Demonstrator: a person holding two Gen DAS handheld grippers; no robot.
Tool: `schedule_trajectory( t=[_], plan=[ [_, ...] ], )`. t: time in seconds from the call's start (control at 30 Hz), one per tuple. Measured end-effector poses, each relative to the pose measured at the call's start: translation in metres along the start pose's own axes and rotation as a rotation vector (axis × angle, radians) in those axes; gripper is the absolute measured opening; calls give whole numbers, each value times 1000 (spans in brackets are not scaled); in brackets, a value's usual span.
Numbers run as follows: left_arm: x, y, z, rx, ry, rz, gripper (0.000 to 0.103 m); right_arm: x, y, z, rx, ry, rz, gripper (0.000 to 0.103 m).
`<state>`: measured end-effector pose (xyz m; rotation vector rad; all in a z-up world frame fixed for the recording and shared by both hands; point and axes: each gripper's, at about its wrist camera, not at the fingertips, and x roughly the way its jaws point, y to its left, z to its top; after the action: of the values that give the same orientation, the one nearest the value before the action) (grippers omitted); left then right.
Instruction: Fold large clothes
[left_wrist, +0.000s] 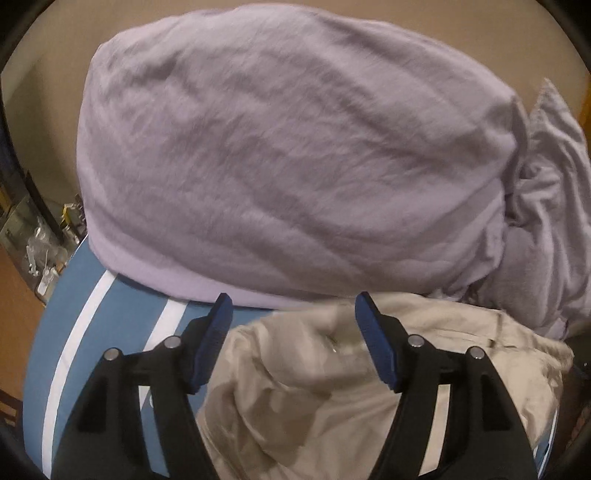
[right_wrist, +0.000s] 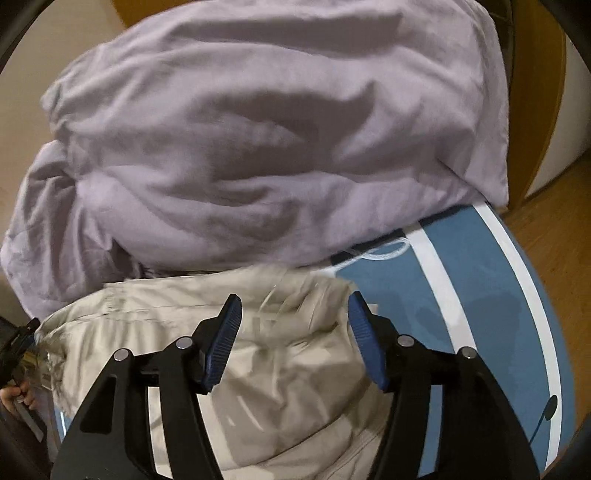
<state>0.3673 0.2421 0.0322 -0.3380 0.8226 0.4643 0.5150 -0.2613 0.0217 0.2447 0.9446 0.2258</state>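
A crumpled beige garment (left_wrist: 314, 387) lies on a blue surface with white stripes (left_wrist: 122, 314), at the near edge. It also shows in the right wrist view (right_wrist: 295, 369). My left gripper (left_wrist: 293, 306) is open just above the garment's far left part, holding nothing. My right gripper (right_wrist: 293, 306) is open above the garment's far right part, holding nothing. The garment looks motion-blurred near both sets of fingertips.
A big lilac bundle of cloth (left_wrist: 288, 155) fills the far half of the surface and also shows in the right wrist view (right_wrist: 258, 140). A white cord (right_wrist: 388, 253) lies by it. Wooden floor (right_wrist: 554, 240) lies to the right, clutter (left_wrist: 44, 243) to the left.
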Motion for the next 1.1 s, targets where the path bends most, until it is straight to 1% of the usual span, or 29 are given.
schedule_trajectory(
  t=[0.1,0.2,0.23,0.3,0.37,0.47,0.53,0.6,0.67,0.73,0.8,0.83,0.87,0.97,1.1],
  plan=[
    [-11,-17,-4,27,-6,-32,69,-2,19,-6,-48,5,35,62],
    [-16,-39,-12,54,8,-78,70,0,42,-16,-88,28,78,62],
    [-18,-49,-17,70,12,-95,71,3,52,-21,-105,41,93,62],
    [-22,-58,-25,89,20,-117,72,9,72,-32,-139,71,122,62],
    [-22,-74,-34,120,31,-135,72,15,89,-41,-169,96,138,62],
    [-22,-95,-46,157,50,-147,72,28,114,-54,-217,134,151,62],
    [-20,-100,-51,164,67,-158,72,36,129,-61,-244,154,154,61],
    [-16,-103,-56,172,78,-163,72,41,138,-66,-267,167,143,62],
    [-13,-104,-56,178,86,-165,72,52,144,-69,-288,181,114,61],
    [-10,-104,-58,180,94,-167,72,60,147,-72,-299,191,97,51],
    [-8,-104,-60,180,98,-170,72,67,148,-74,-309,206,98,23],
    [-7,-104,-60,181,100,-172,72,68,148,-74,-314,208,99,17],
    [-6,-104,-60,182,102,-174,72,70,149,-74,-322,206,91,7],
    [-4,-109,-61,185,103,-188,72,72,149,-70,-320,186,90,2],
    [-4,-118,-64,204,104,-223,72,76,150,-62,-306,168,78,2]
  ],
)
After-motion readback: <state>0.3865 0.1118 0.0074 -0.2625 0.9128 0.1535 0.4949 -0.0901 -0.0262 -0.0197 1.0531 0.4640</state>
